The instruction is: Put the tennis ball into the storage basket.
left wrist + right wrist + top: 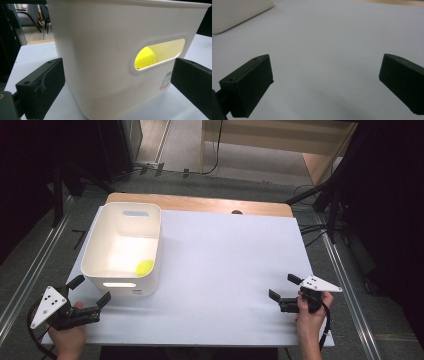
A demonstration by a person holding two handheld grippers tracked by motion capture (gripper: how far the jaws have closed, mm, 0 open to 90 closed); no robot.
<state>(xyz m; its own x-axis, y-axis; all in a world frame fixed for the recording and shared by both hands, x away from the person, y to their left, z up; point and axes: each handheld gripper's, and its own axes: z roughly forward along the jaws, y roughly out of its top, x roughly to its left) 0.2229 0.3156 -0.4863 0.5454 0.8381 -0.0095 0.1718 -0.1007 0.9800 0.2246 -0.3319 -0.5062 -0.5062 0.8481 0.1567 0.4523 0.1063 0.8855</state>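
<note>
A white plastic bin [123,227] stands at the left of the white table. A yellow tennis ball [145,266] lies inside it near its front right corner. In the left gripper view the ball [145,58] shows through the handle slot of the bin [100,50]. My left gripper [90,290] is open at the table's front left, just in front of the bin's near wall, jaws wide apart with nothing between them. My right gripper [283,287] is open at the front right, low over bare table, with nothing between its jaws [327,85].
The white table top [225,260] has a wooden strip [200,204] along its far edge. Metal rails run along both sides on the floor. A corner of the bin [237,12] appears at the upper left of the right gripper view. Cables lie on the floor beyond the table.
</note>
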